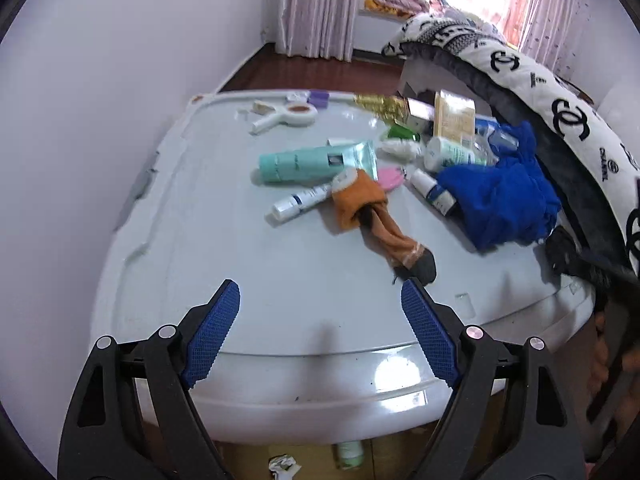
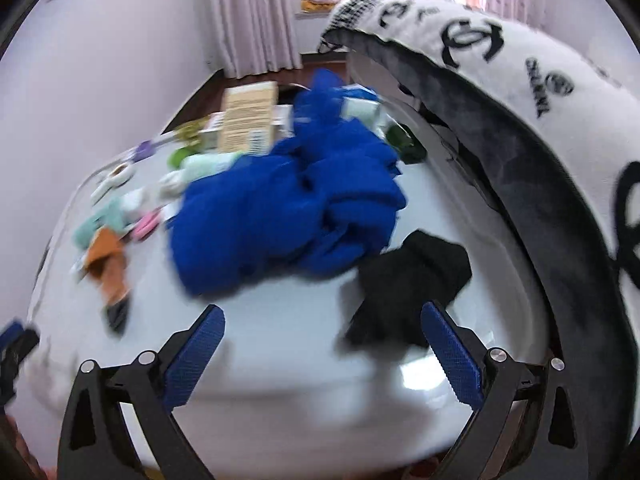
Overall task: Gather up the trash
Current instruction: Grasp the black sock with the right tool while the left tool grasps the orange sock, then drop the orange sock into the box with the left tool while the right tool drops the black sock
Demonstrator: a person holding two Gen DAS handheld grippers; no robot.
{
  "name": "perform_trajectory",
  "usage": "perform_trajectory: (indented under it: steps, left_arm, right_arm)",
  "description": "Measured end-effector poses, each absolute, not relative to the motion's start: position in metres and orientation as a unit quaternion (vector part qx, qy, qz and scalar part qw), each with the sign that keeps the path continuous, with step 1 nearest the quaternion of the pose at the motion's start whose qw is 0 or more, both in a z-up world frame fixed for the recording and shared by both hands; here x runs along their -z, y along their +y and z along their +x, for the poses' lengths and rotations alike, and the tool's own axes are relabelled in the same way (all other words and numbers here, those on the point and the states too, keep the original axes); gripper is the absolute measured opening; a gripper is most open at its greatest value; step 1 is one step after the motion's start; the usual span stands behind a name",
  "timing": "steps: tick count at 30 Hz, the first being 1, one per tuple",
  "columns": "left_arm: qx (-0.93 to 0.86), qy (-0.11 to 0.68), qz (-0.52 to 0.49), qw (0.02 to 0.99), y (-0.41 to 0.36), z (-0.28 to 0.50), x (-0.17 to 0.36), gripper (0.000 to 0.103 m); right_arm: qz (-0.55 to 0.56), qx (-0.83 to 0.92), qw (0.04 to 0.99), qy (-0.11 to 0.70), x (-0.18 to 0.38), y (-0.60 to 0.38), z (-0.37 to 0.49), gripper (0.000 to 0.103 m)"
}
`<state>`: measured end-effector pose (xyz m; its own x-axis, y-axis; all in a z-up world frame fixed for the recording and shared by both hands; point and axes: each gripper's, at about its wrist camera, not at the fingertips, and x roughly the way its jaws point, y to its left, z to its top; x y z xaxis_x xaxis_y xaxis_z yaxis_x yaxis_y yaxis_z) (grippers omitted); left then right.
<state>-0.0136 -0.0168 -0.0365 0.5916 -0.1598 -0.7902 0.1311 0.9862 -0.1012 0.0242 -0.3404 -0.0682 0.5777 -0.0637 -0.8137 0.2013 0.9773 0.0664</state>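
A white plastic table (image 1: 240, 280) holds clutter. In the left wrist view I see a teal tube (image 1: 312, 162), a small white tube (image 1: 300, 202), an orange sock (image 1: 372, 216), a crumpled tissue (image 1: 400, 148), a blue cloth (image 1: 496, 196) and small bottles (image 1: 434, 192). My left gripper (image 1: 320, 300) is open and empty over the table's near edge. In the blurred right wrist view my right gripper (image 2: 322, 324) is open and empty, just short of the blue cloth (image 2: 288, 212), with a black cloth (image 2: 404, 292) by its right finger.
A black-and-white logo blanket (image 1: 560, 92) hangs along the table's right side. Boxes (image 1: 452, 116) and a white hand mirror (image 1: 288, 114) lie at the far edge. A wall (image 1: 80, 120) is on the left. On the floor below lie a crumpled wrapper (image 1: 284, 466) and a green bottle (image 1: 350, 454).
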Motion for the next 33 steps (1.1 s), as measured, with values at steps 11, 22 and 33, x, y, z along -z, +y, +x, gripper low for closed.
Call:
perform_trajectory:
  steps: [11,22,33]
  left_arm:
    - [0.093,0.451,-0.007,0.888,-0.019,-0.020,0.045,0.081]
    - [0.117,0.474,-0.031,0.872,-0.033,0.009,0.052,0.081]
    - [0.048,0.524,-0.023,0.850,-0.070,0.101,0.084,0.067]
  right_arm:
    - [0.071,0.072,0.871,0.481,0.095,-0.359,0.039,0.007]
    - [0.048,0.029,0.889,0.455,0.039,-0.303,-0.045,0.006]
    - [0.042,-0.034,0.880,0.472,0.048,-0.260,-0.081,0.006]
